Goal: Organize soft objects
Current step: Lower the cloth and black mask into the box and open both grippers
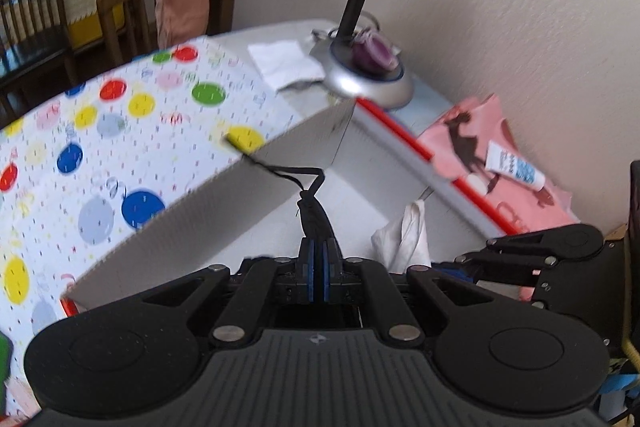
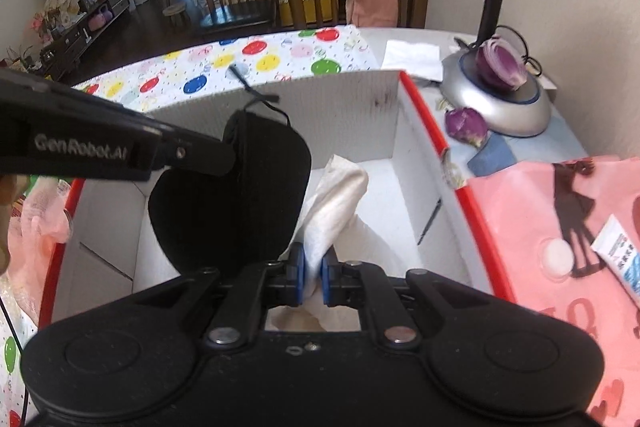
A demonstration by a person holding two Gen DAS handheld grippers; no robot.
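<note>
White corrugated box with red rim (image 2: 400,115), flap spread over the polka-dot tablecloth (image 1: 120,131). Above its cavity hangs a black fabric face mask (image 2: 240,195), pinched in the left gripper (image 1: 319,247), fingers pressed together on its edge. Beside it, a crumpled cream cloth (image 2: 336,195) is clamped between the right gripper (image 2: 313,273) pads. Purple onion half (image 2: 502,65) on the lamp base (image 2: 496,103).
</note>
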